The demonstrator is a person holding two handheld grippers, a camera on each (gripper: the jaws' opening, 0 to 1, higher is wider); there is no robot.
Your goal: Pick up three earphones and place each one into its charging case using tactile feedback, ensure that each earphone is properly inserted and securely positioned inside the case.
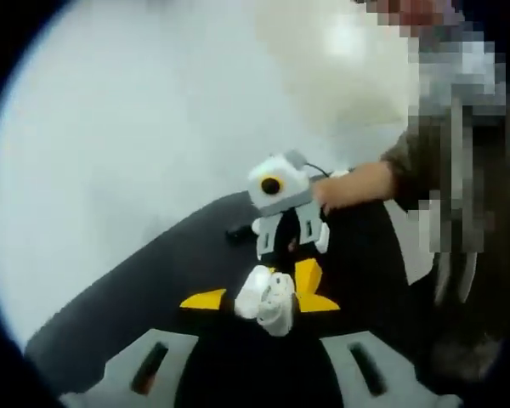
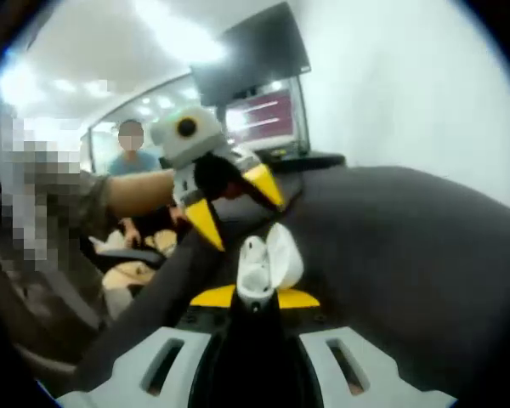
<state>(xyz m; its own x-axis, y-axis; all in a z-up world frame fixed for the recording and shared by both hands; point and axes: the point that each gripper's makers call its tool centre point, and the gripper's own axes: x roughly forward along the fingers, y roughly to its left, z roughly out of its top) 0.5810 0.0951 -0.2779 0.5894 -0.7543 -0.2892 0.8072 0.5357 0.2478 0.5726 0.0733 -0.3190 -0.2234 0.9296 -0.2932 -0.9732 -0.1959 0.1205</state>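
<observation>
Clamped between the right hand-held gripper's [image 2: 255,297] yellow tips, the open charging case [image 2: 268,259] is steadied above the dark desk [image 2: 408,255] while the left hand-held gripper [image 2: 238,200], jaws parted, hovers just above it, presumably for insertion.

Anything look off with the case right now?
Nothing stands out. The white case sits open in the right gripper, lid up, above the dark table. The left gripper hovers near it.
</observation>
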